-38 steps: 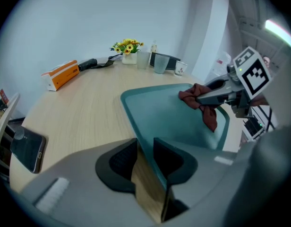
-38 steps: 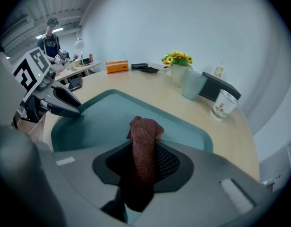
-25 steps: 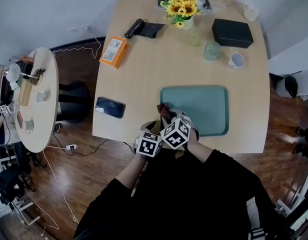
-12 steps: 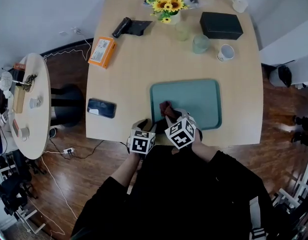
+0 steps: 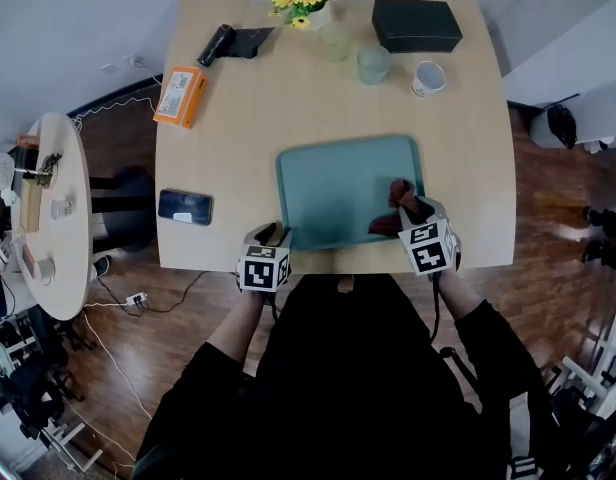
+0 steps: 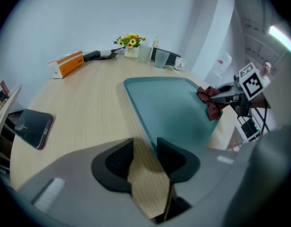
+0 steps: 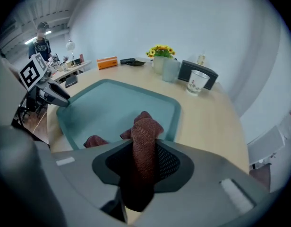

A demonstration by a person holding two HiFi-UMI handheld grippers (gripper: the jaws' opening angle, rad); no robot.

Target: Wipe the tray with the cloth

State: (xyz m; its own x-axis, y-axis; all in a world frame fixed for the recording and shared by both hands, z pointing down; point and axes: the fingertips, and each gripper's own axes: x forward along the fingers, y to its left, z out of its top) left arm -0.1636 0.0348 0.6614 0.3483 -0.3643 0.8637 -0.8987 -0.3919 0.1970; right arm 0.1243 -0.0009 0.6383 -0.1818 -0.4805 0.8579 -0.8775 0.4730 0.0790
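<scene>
Our right claw (image 7: 144,151) pinches the cloth (image 7: 145,129) on the tray (image 6: 169,110) for wiping. Our left claw (image 6: 144,151), just narrowing, stands spread over bare table (image 6: 89,103) beside the rim, likely to steady it.

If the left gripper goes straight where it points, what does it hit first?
The left gripper would probably hit the table beside the tray rim; depth unclear. Its jaws have just been closing, only tabletop between them.

The right gripper (image 5: 408,213) has dragged the dark red cloth (image 5: 399,191) across the teal plastic tray (image 5: 328,183) to its right side. The left gripper (image 5: 273,234) has just been narrowing its jaws, with only the pale wooden table (image 6: 89,112) showing between them.
</scene>
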